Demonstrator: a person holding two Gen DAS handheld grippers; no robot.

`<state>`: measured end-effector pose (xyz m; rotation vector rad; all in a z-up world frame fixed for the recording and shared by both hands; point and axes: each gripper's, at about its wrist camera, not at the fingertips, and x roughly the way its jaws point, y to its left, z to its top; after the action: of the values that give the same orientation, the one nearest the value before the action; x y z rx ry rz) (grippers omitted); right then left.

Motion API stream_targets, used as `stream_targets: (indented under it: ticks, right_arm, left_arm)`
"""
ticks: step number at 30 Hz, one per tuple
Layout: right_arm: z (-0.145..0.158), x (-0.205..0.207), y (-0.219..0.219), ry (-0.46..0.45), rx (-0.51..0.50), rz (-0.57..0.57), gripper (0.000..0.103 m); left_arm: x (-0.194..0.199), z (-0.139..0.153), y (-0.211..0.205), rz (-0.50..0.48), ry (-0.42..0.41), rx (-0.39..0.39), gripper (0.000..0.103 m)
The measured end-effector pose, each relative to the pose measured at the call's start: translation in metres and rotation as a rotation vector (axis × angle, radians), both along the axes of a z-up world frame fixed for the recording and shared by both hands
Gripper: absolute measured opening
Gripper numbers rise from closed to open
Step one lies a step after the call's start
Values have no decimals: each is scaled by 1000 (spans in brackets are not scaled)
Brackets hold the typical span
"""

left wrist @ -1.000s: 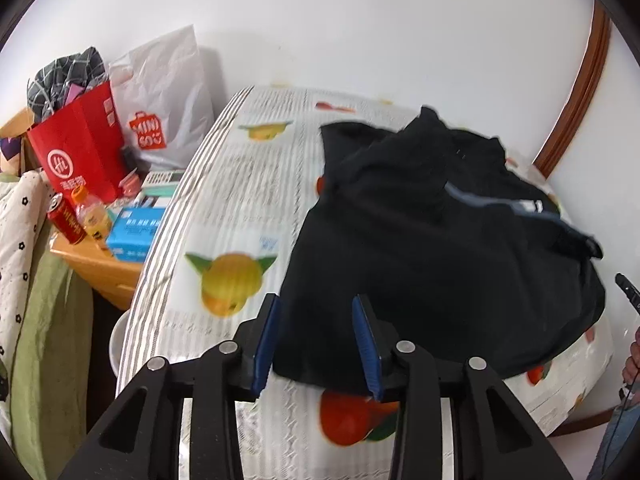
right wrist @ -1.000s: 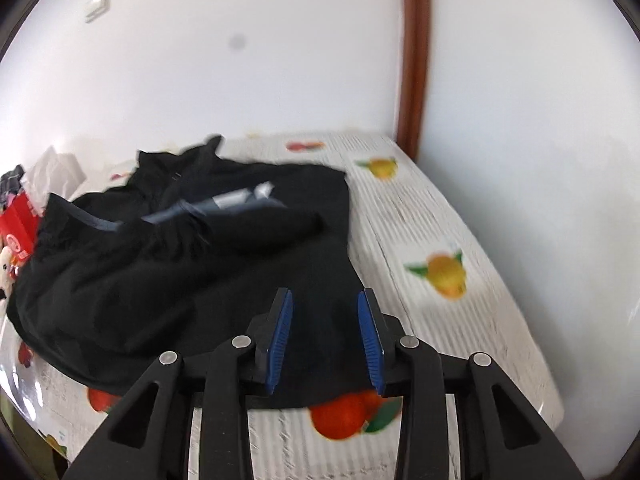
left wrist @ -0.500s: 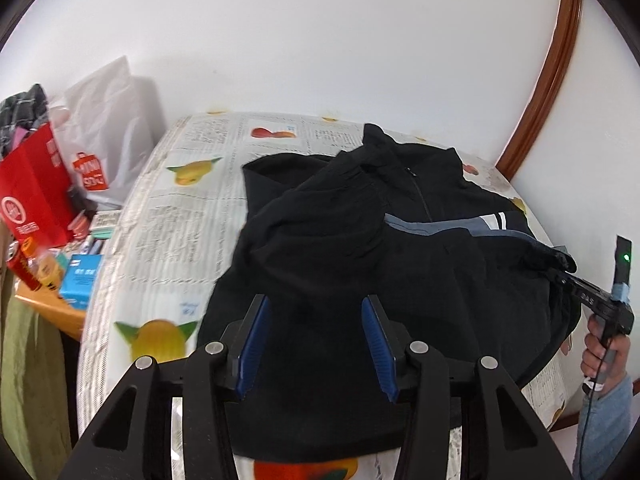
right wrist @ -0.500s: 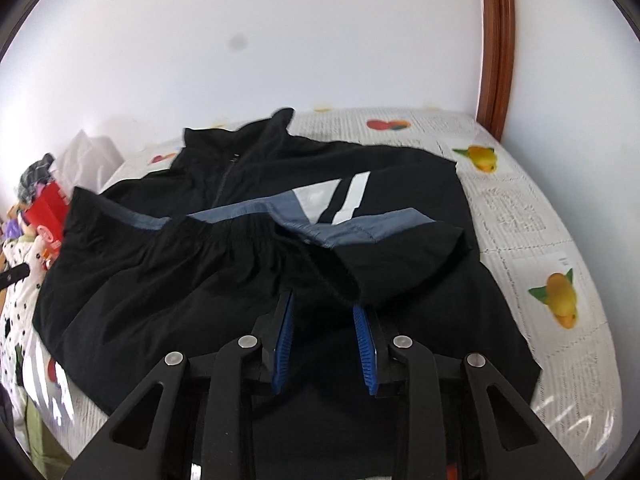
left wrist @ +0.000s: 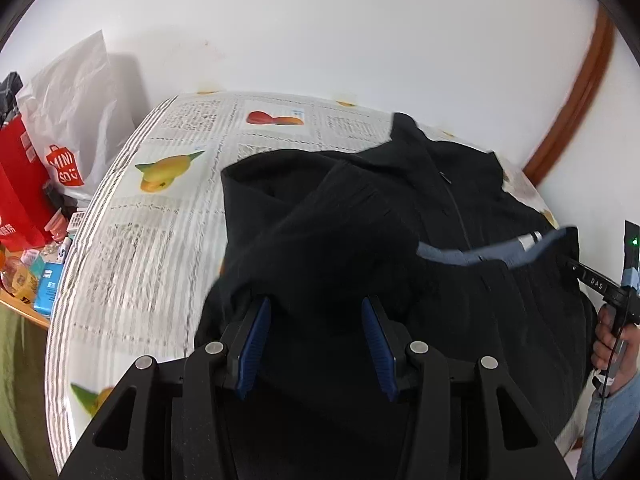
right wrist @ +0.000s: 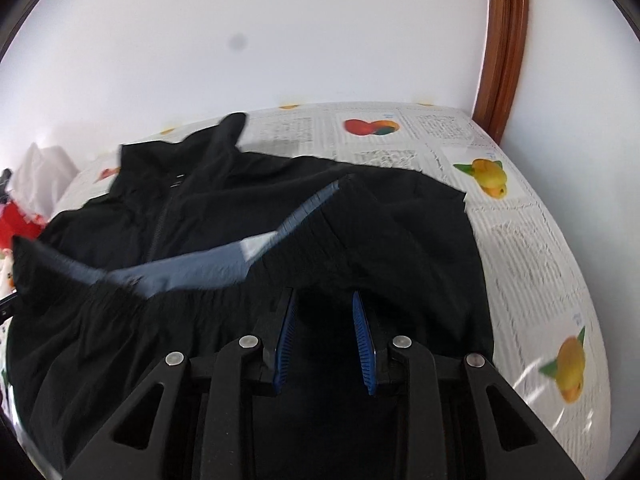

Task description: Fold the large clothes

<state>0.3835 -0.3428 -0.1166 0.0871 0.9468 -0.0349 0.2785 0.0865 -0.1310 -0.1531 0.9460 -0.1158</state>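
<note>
Your black jacket point(left wrist: 360, 232) lies spread on the counter point(left wrist: 160, 216) with the fruit-print newspaper cover, collar toward the wall, grey-blue stripe point(right wrist: 208, 264) across the front; your left tongs point(left wrist: 316, 340) stand partly open over the near hem, dark cloth between the blue pads, can't tell if they press on it; your right tongs point(right wrist: 324, 340) are narrower, also partly open, over the near fabric, grip unclear; your right hand point(left wrist: 616, 332) shows at the edge; red bag point(left wrist: 20, 200) sits off the counter's left side.

Your left black, blue-padded gripper point(left wrist: 316, 334) and matching right gripper point(right wrist: 325, 338) pointed steeply downward, jaws parted, blue pads clamping nothing.
</note>
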Motion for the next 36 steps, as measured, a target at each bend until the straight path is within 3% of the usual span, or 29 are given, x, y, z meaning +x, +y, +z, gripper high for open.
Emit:
stream_targets:
  ticks: [6, 8, 11, 14, 21, 23, 25, 26, 28, 31, 36]
  right_arm:
    - [6, 20, -5, -23, -54, 16, 30]
    - [13, 19, -10, -52, -55, 34, 34]
    - [20, 17, -17, -92, -86, 39, 51]
    - [19, 21, -23, -93, -82, 44, 54]
    - [-9, 39, -33, -1, 4, 78, 54]
    - [-15, 42, -35, 8, 25, 77, 46]
    - [-17, 42, -35, 5, 35, 89, 30]
    - [-16, 41, -33, 0, 27, 94, 24]
    - [-12, 37, -30, -24, 9, 112, 13]
    - [5, 27, -31, -91, 12, 133, 11]
    - [36, 21, -42, -217, 69, 100, 10]
  left_arm:
    - [7, 14, 6, -2, -61, -4, 46]
    - [8, 23, 8, 1, -102, 5, 53]
    - [15, 31, 10, -9, -130, 47, 57]
    - [27, 28, 11, -15, -115, 74, 57]
    - [43, 1, 5, -94, -27, 48, 56]
    - [40, -2, 0, -99, -25, 63, 42]
    - [36, -1, -5, -94, -43, 109, 17]
    - [33, 1, -6, -91, -58, 124, 9]
    - [31, 10, -3, -65, -94, 124, 6]
    - [30, 24, 5, -11, -145, 73, 5]
    - [41, 31, 9, 85, -208, 88, 5]
